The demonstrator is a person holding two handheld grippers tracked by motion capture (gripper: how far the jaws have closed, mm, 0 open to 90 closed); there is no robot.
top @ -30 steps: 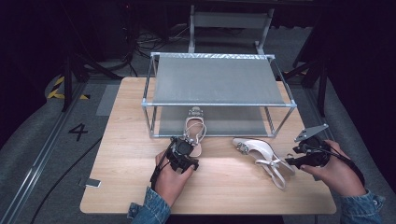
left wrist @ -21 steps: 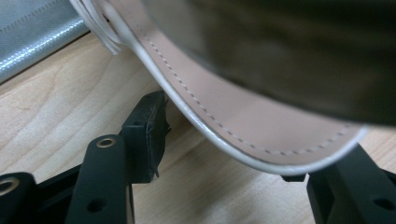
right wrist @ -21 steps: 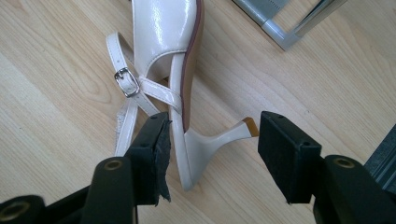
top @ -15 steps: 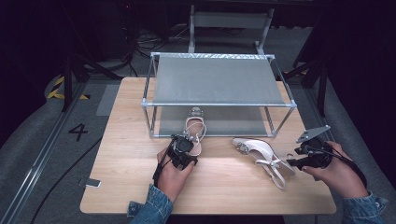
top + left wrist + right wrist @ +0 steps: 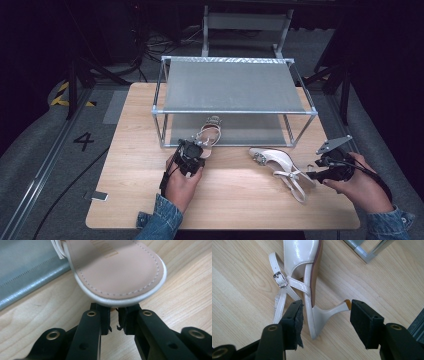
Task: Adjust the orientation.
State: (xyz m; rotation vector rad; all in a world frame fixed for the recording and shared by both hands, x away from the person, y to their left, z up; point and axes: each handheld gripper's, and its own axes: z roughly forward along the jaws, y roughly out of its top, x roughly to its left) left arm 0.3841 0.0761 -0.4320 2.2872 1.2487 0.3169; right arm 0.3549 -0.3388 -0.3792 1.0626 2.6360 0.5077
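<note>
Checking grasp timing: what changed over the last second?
The left gripper has just been closing its jaws on the heel end of the sandal by the rack; they now pinch its rim. The right gripper remains open around the other shoe's heel. Both shoes lie where they were.

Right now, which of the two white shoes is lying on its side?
The heeled shoe in front of the right gripper, out on the open table. The other shoe, at the left gripper, sits flat, reaching under the rack.

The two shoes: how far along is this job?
Nothing looks finished. The left hand-held gripper is shut on the sandal, whose toe reaches into the rack. The right hand-held gripper, open, straddles the other shoe at its heel. Both likely still need placing.
</note>
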